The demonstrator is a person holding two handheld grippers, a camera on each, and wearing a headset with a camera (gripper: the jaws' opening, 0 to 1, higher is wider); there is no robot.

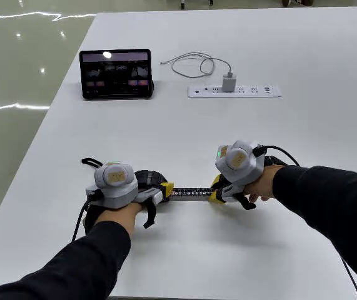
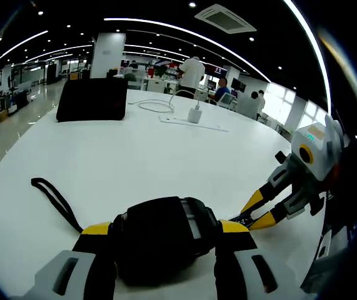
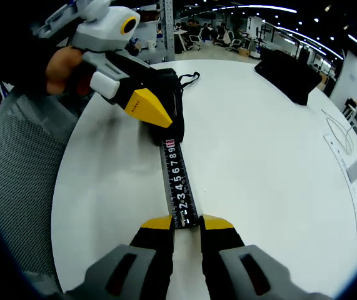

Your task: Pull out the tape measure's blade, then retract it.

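A black tape measure case [image 2: 162, 236] lies on the white table, clamped between the yellow-tipped jaws of my left gripper [image 2: 165, 228]; in the head view the case [image 1: 149, 180] sits by that gripper [image 1: 159, 191]. Its blade [image 3: 178, 181], numbered up to about 9, stretches a short way out to my right gripper [image 3: 186, 222], which is shut on the blade's end. In the head view the blade [image 1: 191, 193] spans between the two grippers, with the right gripper [image 1: 216, 195] at its right end. A black wrist strap [image 2: 53, 197] trails from the case.
A dark tablet [image 1: 116, 73] stands at the back left of the table [image 1: 291, 125]. A white power strip [image 1: 234, 91] with a plugged charger and coiled white cable [image 1: 194, 64] lies at the back centre. The table's near edge runs just below my forearms.
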